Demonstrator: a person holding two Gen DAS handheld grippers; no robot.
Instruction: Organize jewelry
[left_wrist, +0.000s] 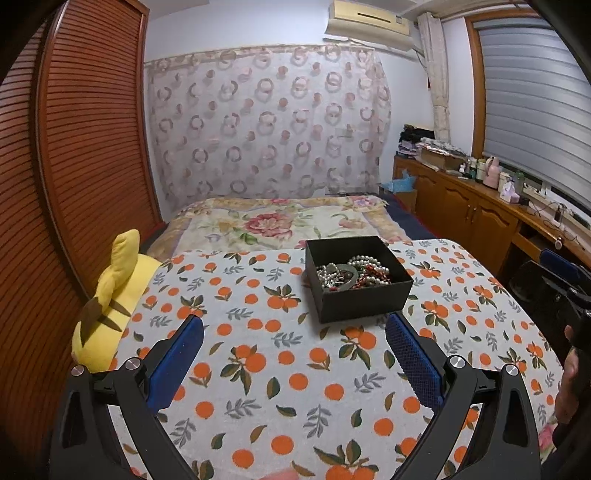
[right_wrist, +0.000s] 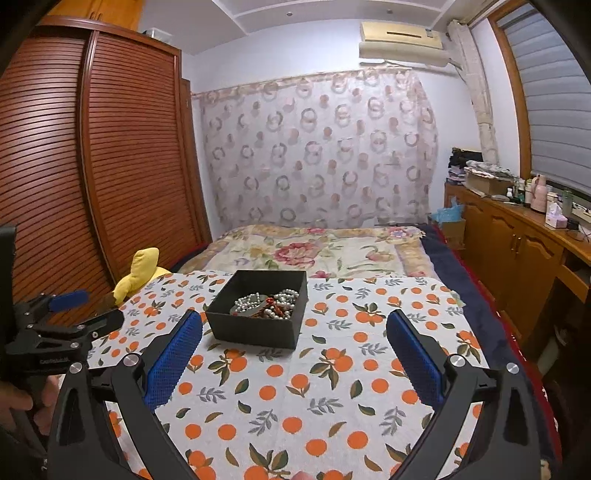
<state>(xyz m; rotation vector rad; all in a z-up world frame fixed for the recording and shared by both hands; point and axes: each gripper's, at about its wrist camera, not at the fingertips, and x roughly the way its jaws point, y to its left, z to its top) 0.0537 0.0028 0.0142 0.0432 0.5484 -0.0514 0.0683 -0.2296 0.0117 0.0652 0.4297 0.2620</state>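
A black open box (left_wrist: 364, 301) (right_wrist: 258, 325) stands on the table with the orange-print cloth (left_wrist: 280, 369) (right_wrist: 332, 387). Inside it lies a tangle of jewelry (left_wrist: 351, 275) (right_wrist: 267, 301): pearl strands, red beads and a grey bangle. My left gripper (left_wrist: 295, 326) hovers open over the cloth, in front of the box, with nothing between its blue pads. My right gripper (right_wrist: 295, 321) is open too, its left pad close beside the box's near corner, nothing held. In the right wrist view the left gripper (right_wrist: 79, 306) shows at the far left, gripped by a hand (right_wrist: 22, 402).
A yellow plush toy (left_wrist: 110, 299) (right_wrist: 142, 271) lies off the table's left edge. Behind the table is a bed with a floral blanket (left_wrist: 280, 221). A slatted wooden wardrobe (left_wrist: 74, 147) stands left, a cluttered wooden sideboard (left_wrist: 480, 199) right.
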